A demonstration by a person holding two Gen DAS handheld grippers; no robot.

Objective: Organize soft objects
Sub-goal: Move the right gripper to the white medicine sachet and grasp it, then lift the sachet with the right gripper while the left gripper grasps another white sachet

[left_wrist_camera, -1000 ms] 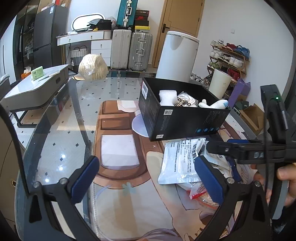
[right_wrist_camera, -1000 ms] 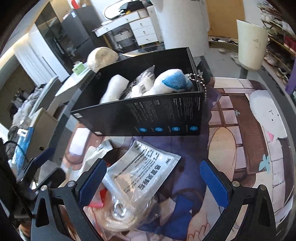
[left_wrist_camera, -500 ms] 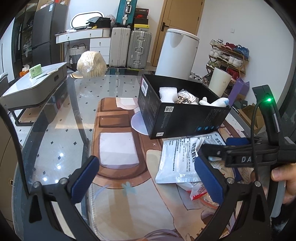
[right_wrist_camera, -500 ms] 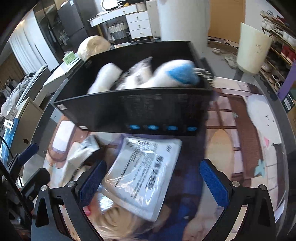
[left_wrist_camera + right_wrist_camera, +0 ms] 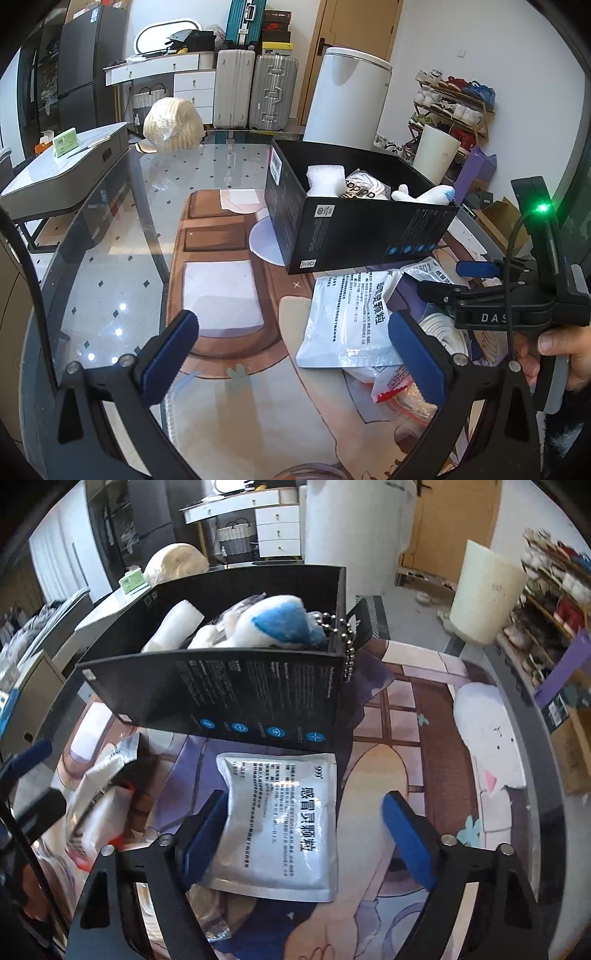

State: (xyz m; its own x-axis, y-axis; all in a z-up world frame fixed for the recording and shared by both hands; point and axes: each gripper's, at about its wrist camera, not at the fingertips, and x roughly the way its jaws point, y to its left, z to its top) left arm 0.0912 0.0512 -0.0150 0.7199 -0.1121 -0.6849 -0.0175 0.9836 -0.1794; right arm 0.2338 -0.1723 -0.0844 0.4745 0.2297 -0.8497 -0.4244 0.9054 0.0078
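A black box [image 5: 354, 225] [image 5: 236, 690] stands on the glass table and holds a white foam roll [image 5: 325, 179], a bagged item [image 5: 365, 186] and a blue-and-white plush [image 5: 273, 622]. A silver-white soft pouch [image 5: 284, 819] [image 5: 351, 317] lies flat in front of the box. My right gripper [image 5: 306, 834] is open and low over the pouch, its left finger at the pouch's edge. It also shows in the left wrist view [image 5: 476, 280]. My left gripper [image 5: 291, 354] is open and empty above the mat, left of the pouch.
More bagged soft items [image 5: 99, 805] [image 5: 406, 384] lie left of the pouch. A wrapped cream bundle [image 5: 173, 123] sits at the table's far edge. A grey case [image 5: 62, 173] stands at the left. A printed mat [image 5: 221, 295] lies under the glass.
My right gripper has swung right and come down closer over the silver-white pouch. The left gripper has barely moved. Both stay open.
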